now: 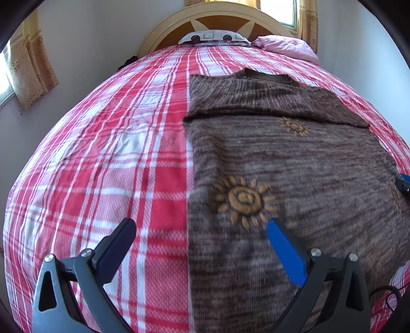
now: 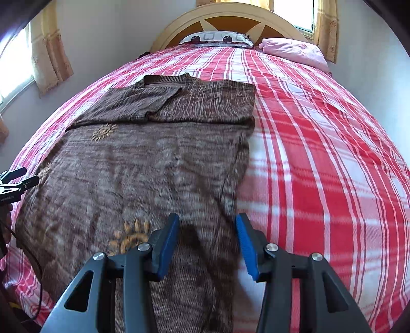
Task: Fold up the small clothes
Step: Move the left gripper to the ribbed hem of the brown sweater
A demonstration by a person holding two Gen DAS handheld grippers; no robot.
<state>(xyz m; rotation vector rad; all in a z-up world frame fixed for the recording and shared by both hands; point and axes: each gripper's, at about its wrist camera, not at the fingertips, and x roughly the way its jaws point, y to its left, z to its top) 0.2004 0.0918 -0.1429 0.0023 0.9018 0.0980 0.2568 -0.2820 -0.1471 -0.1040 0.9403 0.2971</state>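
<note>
A brown knit sweater point(image 1: 282, 158) with orange sun motifs lies flat on the red plaid bedspread point(image 1: 102, 153), both sleeves folded across its chest. My left gripper point(image 1: 202, 225) is open and empty, straddling the sweater's left edge near the hem. In the right wrist view the sweater point(image 2: 133, 164) fills the left half. My right gripper point(image 2: 207, 220) is open and empty above the sweater's right edge near the hem. The other gripper shows at the right edge of the left wrist view point(image 1: 403, 183) and at the left edge of the right wrist view point(image 2: 15, 183).
A patterned pillow point(image 1: 214, 37) and a pink pillow point(image 1: 287, 46) lie at the wooden headboard point(image 1: 217, 18). Curtained windows flank the bed point(image 2: 51, 51). Plaid bedspread point(image 2: 320, 153) extends to the right of the sweater. A dark cable point(image 2: 33, 261) hangs at the near left edge.
</note>
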